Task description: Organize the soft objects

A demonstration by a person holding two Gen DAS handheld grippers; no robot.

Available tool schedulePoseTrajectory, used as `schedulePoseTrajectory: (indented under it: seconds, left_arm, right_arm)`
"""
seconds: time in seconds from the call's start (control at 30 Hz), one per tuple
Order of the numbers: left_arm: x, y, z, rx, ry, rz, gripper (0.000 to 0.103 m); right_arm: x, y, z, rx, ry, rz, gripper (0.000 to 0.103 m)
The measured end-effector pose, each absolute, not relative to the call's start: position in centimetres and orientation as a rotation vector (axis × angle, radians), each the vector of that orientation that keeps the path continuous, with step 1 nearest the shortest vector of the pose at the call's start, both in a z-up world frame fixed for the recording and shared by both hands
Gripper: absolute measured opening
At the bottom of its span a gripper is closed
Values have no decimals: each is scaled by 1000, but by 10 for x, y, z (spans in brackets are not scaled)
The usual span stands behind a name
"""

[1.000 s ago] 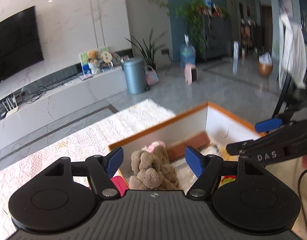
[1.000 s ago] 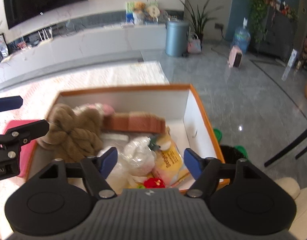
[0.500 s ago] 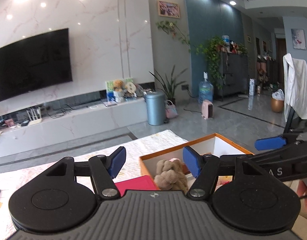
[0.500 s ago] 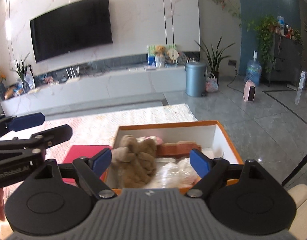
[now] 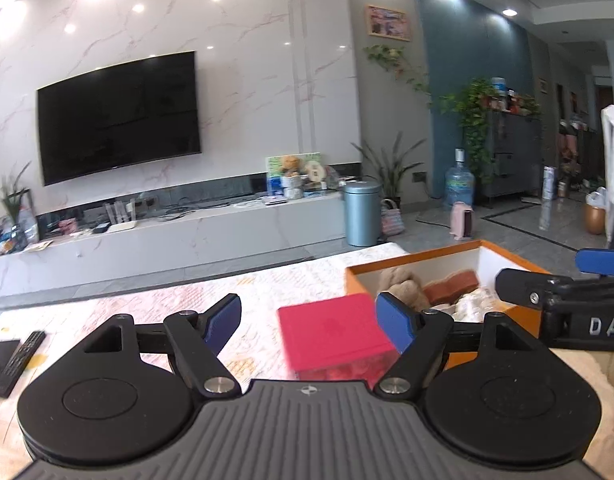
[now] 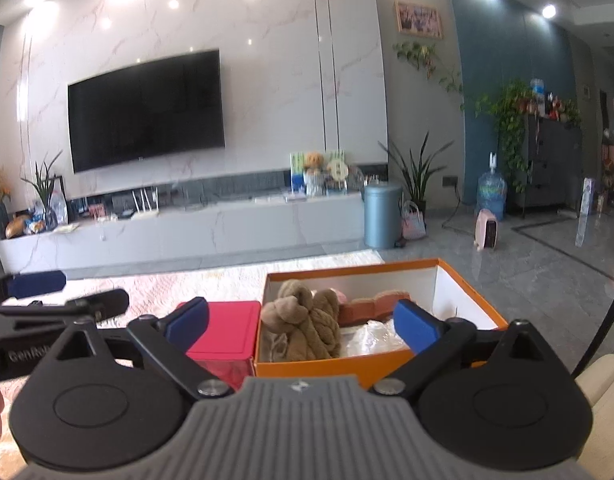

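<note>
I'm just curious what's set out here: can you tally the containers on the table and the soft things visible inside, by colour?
Orange box: 1
Red box: 1
Brown knitted bundle: 1
Rust-brown soft piece: 1
Pink soft thing, mostly hidden: 1
Clear plastic-wrapped item: 1
Total: 6

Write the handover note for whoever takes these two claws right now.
Left claw: open, holding nothing, jaws just widened; it hangs over the cloth with the red box ahead of it.
Right claw: open, holding nothing, jaws just widened; it faces the orange box.
Things: the brown plush, a rust-brown soft piece and clear plastic wrap lie in the orange box. The red box stands closed against that box's left side.
Done: those soft things are boxed.
Left: no loose soft thing shows on the cloth; check outside these views before ending.
</note>
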State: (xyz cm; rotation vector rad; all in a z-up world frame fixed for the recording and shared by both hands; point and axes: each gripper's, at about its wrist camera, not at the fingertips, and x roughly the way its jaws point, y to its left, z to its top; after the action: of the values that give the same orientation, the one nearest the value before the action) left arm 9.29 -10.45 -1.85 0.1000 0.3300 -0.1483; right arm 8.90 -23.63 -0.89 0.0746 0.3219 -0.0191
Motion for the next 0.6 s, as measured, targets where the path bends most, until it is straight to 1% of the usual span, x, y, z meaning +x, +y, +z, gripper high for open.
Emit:
schedulePoseTrajectory:
  seconds: [0.03, 0.07, 0.23, 0.6]
  left_arm:
    - [92, -102, -22, 89, 331, -131, 99]
    - [91, -101, -25, 75, 333, -118, 101]
    - [92, -88, -41, 26, 362, -90, 101]
    - [101, -81, -64, 13, 444, -91, 101]
  right_arm:
    - [88, -232, -13, 66, 317, -16, 98]
    - [85, -228, -18, 58, 314, -13, 98]
    - [86, -218, -38, 38, 332, -2, 99]
    - [107, -230, -66, 167, 438, -32, 99]
